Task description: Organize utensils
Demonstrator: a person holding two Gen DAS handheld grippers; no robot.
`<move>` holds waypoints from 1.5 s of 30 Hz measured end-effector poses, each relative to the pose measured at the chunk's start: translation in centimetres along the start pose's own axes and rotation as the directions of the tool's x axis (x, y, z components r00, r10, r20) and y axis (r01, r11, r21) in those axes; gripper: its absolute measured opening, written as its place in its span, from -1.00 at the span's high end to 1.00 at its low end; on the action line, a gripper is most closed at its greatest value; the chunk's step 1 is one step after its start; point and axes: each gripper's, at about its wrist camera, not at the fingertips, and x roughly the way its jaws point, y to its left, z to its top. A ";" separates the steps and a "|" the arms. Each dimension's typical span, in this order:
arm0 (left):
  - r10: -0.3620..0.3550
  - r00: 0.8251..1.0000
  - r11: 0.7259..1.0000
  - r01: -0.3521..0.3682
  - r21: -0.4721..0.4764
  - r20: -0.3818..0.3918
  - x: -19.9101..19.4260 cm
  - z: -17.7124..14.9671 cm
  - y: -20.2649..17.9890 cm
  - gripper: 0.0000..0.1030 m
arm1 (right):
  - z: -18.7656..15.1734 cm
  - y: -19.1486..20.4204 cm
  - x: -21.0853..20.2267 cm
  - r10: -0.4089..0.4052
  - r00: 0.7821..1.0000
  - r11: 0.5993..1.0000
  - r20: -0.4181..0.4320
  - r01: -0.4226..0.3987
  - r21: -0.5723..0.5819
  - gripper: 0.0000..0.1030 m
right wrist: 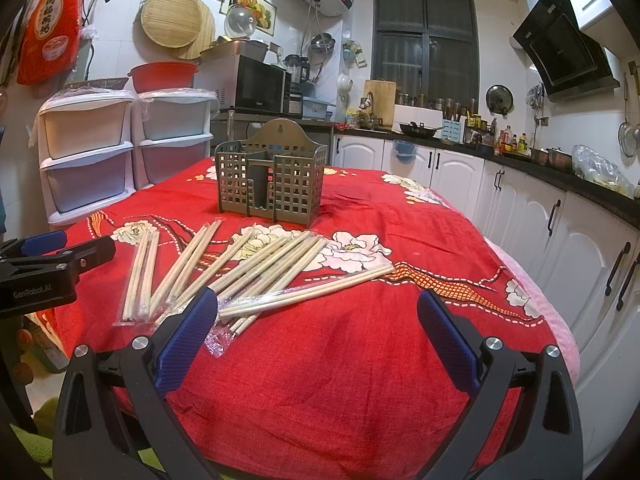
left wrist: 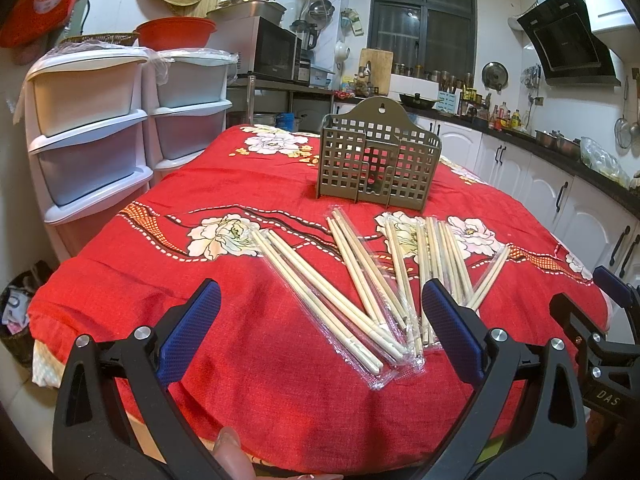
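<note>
While both our claws, the left (left wrist: 320, 320) and the right (right wrist: 316, 324), gape wide and empty, the wrapped chopsticks (left wrist: 360, 272) fanned just ahead may slip in their slick, probably loose sleeves before reaching the holder (left wrist: 378, 156) beyond.

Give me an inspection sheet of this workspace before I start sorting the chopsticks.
Surface: red floral tablecloth covers the table.
Job's things: wrapped chopsticks lie scattered flat; the grid utensil holder stands upright behind them, no chopsticks visible in it.
Clutter: nothing seen on the cloth besides these.
Grippers: left hand-held gripper and right hand-held gripper open, holding nothing.
Cables: nothing seen on the table.
Surroundings: plastic drawer units at left, white cabinets at right.
</note>
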 end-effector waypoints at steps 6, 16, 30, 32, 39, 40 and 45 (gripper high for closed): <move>0.001 1.000 1.000 -0.001 0.001 0.001 0.0 0.0 0.0 -0.79 | 0.0 0.0 0.0 -0.001 1.000 1.000 -0.002 0.001 0.001 -0.88; 0.000 1.000 1.000 0.000 -0.018 -0.005 -0.1 -0.3 0.7 -0.79 | -0.4 0.2 0.4 0.005 1.000 1.000 -0.016 -0.005 -0.001 -0.88; 0.053 0.998 0.994 -0.056 -0.090 -0.034 1.3 1.6 4.6 -0.79 | 1.7 1.0 3.6 0.063 0.993 0.997 -0.102 -0.068 -0.044 -0.88; 0.060 0.997 0.992 -0.063 -0.105 -0.039 1.5 2.0 5.4 -0.79 | 2.2 1.0 4.1 0.076 0.991 0.996 -0.108 -0.081 -0.042 -0.88; 0.017 0.997 0.989 -0.029 -0.148 -0.077 2.6 2.8 7.6 -0.79 | 3.8 1.3 5.7 0.114 0.987 0.993 -0.117 -0.118 -0.031 -0.88; 0.011 0.996 0.988 -0.024 -0.152 -0.083 2.8 2.9 7.8 -0.79 | 4.0 1.2 6.1 0.120 0.985 0.992 -0.124 -0.124 -0.032 -0.88; -0.046 0.986 0.981 0.014 -0.194 -0.159 5.0 3.6 9.0 -0.79 | 5.1 0.7 8.0 0.122 0.981 0.992 -0.152 -0.127 -0.020 -0.88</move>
